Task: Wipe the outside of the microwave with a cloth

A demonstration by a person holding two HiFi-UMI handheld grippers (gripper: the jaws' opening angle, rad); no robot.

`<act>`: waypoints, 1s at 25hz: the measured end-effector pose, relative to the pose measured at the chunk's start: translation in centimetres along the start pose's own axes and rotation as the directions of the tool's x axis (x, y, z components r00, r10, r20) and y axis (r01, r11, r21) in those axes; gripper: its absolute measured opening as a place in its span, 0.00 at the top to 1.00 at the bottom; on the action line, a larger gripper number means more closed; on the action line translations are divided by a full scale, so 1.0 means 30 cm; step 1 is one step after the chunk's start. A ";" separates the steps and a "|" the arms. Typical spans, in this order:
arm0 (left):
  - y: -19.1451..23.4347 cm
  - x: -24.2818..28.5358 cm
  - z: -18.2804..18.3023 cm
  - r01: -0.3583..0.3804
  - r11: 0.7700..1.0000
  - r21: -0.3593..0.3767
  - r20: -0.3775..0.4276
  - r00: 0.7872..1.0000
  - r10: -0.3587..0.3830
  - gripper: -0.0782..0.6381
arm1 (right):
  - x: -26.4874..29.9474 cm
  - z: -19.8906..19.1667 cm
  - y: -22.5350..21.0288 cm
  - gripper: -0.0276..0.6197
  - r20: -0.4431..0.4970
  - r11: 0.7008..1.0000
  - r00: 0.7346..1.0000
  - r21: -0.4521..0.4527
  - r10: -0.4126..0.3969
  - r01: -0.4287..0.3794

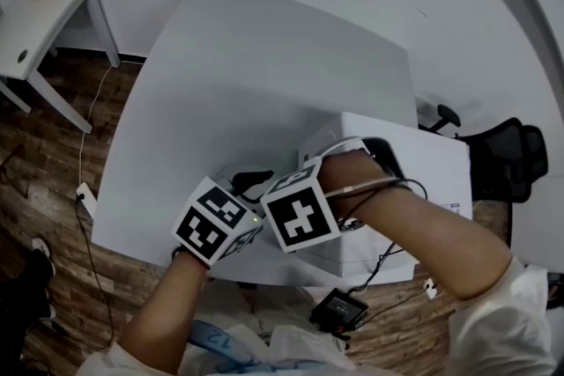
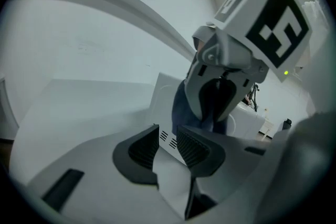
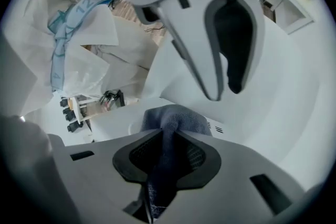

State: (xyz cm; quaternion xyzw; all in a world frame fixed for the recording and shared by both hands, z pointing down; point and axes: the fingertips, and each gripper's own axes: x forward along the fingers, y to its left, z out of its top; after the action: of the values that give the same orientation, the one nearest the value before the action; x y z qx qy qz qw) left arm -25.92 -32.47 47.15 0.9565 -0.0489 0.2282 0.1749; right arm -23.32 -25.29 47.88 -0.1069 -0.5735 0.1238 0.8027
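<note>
A white microwave [image 1: 423, 163] stands at the near right corner of the white table [image 1: 247, 66]. My right gripper [image 1: 280, 189] is at the microwave's left side; its marker cube hides its jaws in the head view. In the right gripper view it [image 3: 168, 136] is shut on a blue-grey cloth [image 3: 176, 118], which bunches against the vented white panel [image 3: 220, 128]. My left gripper [image 1: 249, 182] sits just left of it. Its jaws [image 2: 168, 136] stand slightly apart with nothing between them, facing the microwave [image 2: 165, 89], the right gripper and the cloth [image 2: 181, 107].
A small white side table [image 1: 35, 22] stands at the far left. A cable and a power strip [image 1: 85, 196] lie on the wooden floor. A black office chair [image 1: 511, 154] is at the right. A black device [image 1: 339, 308] lies on the floor below the microwave.
</note>
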 end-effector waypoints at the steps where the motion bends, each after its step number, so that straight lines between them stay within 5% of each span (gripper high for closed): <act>1: -0.002 0.002 0.003 0.001 1.000 0.003 -0.001 1.000 -0.001 0.75 | -0.002 -0.014 -0.031 0.82 -0.004 1.000 1.000 0.009 -0.023 0.023; 11: -0.031 0.004 0.014 0.002 0.999 0.036 -0.013 1.000 -0.002 0.75 | -0.021 -0.102 -0.232 0.82 -0.020 0.975 0.979 0.093 -0.201 0.202; 18: -0.063 0.002 0.026 0.006 0.999 0.045 -0.011 1.000 -0.006 0.75 | -0.092 -0.137 -0.297 0.82 0.008 0.895 0.907 0.169 -0.420 0.413; 21: -0.089 -0.001 0.052 0.009 0.998 0.058 -0.003 1.000 -0.009 0.75 | -0.113 -0.121 -0.260 0.82 0.088 0.885 0.892 0.201 -0.443 0.419; 25: -0.110 -0.062 0.095 -0.005 0.999 0.050 0.041 0.999 0.003 0.75 | -0.116 -0.050 -0.140 0.82 0.227 0.916 0.894 0.203 -0.387 0.345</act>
State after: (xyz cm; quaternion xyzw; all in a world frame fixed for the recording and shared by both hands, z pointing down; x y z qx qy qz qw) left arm -25.81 -30.38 42.89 0.9650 -0.0486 0.2100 0.1494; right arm -22.65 -30.42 45.60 0.0841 -0.6729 0.0281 0.7344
